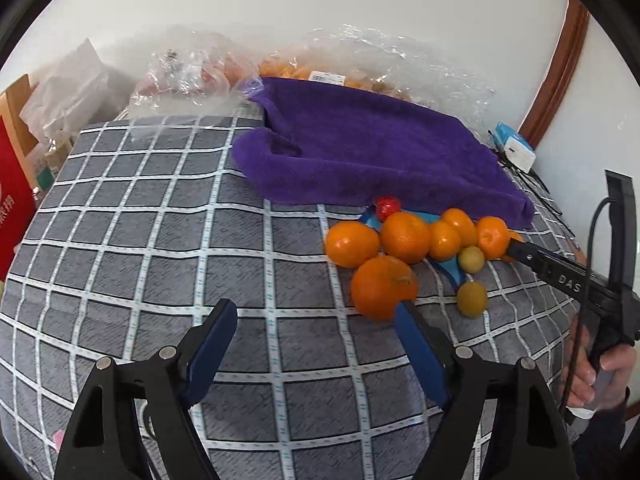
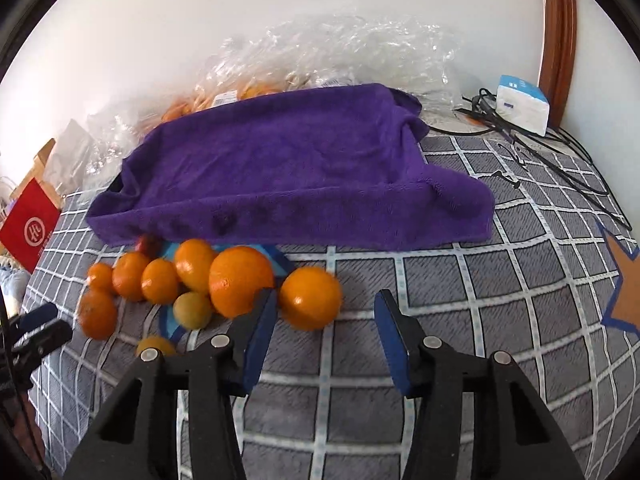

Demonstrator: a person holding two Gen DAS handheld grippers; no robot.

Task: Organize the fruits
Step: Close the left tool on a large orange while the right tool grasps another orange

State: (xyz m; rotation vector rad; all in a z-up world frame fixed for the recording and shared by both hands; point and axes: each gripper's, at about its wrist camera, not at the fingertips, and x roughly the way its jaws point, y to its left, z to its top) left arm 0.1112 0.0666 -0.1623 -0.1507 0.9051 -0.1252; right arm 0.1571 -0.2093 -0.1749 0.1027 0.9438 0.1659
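Observation:
Several oranges (image 1: 404, 236) lie in a cluster on the grey checked cloth (image 1: 160, 240), with two small yellow-green fruits (image 1: 472, 299) and a red strawberry (image 1: 387, 206) at the purple towel's (image 1: 360, 148) edge. My left gripper (image 1: 316, 320) is open and empty; its right finger sits just below the nearest orange (image 1: 380, 286). In the right wrist view the oranges (image 2: 240, 280) lie left of centre. My right gripper (image 2: 326, 312) is open and empty, with one orange (image 2: 310, 298) just ahead between its fingers.
The purple towel (image 2: 288, 168) covers something at the back. Clear plastic bags with fruit (image 1: 340, 68) lie against the wall. A white-blue box (image 2: 520, 106) with black cables is at the far right, a red bag (image 2: 28, 232) at the left edge.

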